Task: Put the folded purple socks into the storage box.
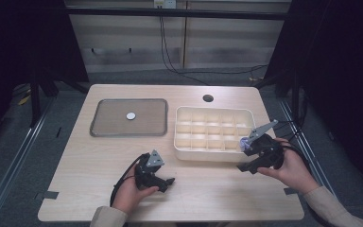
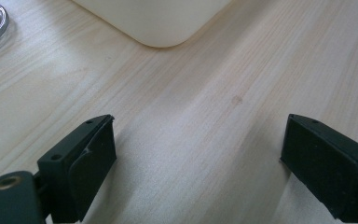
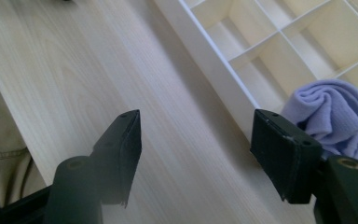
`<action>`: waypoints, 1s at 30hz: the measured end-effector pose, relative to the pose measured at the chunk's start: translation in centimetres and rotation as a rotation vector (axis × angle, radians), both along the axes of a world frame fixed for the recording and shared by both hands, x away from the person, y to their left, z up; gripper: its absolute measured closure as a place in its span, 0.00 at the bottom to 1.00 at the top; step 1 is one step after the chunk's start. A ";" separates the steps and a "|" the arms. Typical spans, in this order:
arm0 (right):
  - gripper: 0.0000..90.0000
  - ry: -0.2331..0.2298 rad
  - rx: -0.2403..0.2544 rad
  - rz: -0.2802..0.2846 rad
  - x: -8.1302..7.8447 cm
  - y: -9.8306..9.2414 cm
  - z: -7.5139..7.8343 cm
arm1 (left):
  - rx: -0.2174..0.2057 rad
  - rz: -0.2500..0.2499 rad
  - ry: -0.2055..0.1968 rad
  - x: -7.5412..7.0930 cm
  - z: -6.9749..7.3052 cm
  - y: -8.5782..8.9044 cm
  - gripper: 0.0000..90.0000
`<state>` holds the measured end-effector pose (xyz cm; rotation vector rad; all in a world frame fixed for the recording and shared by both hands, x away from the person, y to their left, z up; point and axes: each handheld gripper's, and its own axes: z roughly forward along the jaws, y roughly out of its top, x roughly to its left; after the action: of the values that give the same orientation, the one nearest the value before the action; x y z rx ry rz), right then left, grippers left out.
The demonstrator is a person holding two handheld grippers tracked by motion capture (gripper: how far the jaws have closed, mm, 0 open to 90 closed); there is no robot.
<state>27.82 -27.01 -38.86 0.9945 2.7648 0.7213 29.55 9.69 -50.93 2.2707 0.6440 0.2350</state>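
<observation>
The left hand (image 1: 131, 191) comes in from the near edge of the desk (image 1: 75, 189) and holds the left gripper (image 1: 168, 180) low over the wood, jaws spread wide with nothing between them. The right hand (image 1: 290, 166) holds the right gripper (image 1: 244, 167) (tilted, its grey plate raised) near the desk's right edge, jaws parted and empty; a beige sleeve shows behind them.
</observation>
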 end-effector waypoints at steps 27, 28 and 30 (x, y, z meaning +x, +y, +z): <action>0.35 0.016 0.039 0.077 -2.1 2.6 -3.1 | 0.000 0.000 0.000 0.0 0.0 0.0 0.10; 0.34 0.017 0.035 0.069 -2.2 2.7 -3.2 | -0.001 0.001 0.000 0.0 0.0 0.0 0.10; 0.34 0.016 0.032 0.080 -2.2 2.8 -3.6 | 0.001 0.000 0.000 0.0 0.0 0.0 0.10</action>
<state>25.59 -24.25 -42.45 0.9041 2.8292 0.7749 29.55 9.70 -50.93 2.2713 0.6436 0.2351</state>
